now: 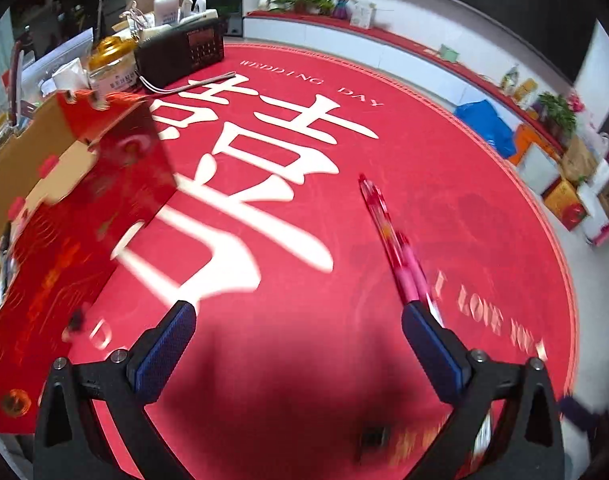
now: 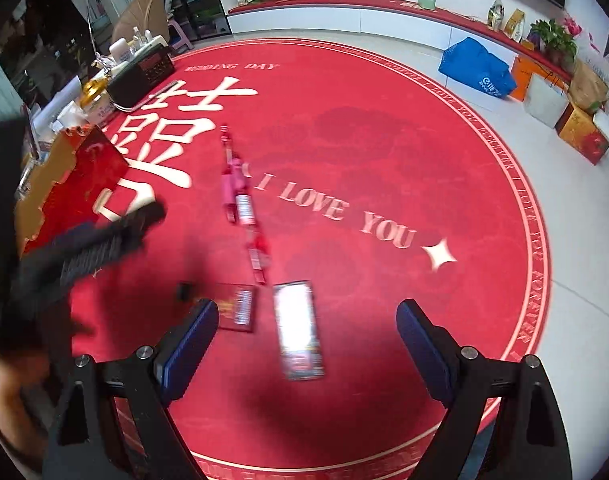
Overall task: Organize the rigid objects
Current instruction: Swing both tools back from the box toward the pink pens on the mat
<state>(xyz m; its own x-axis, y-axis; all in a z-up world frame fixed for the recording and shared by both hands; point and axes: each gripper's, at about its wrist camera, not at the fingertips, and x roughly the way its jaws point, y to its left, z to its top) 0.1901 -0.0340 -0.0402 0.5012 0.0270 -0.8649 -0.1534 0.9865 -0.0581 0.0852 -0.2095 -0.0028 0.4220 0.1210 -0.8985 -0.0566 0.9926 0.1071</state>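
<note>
A round red worktop (image 2: 384, 128) printed with large white characters and "I LOVE YOU" fills both views. In the left wrist view, the left claw (image 1: 300, 316) is spread wide and holds nothing; an open red cardboard box (image 1: 84, 200) sits at about ten o'clock from it, tilted in view, with what look like pens inside at its lower left edge, so it seems to be the collecting place. A pink and red pen (image 1: 392, 240) lies on the worktop at about one o'clock, its near end just beside the right fingertip, within easy reach of a sideways shift. In the right wrist view, the right claw (image 2: 308, 312) is also spread and empty, hovering over a glossy rectangular card pack (image 2: 300, 332) between its fingers, and a smaller red pack (image 2: 238, 306) lies just beside the left finger. The loose items lie in a rough line, probably awaiting transfer to the box. A black radio (image 2: 142, 76) stands at eleven o'clock.
</note>
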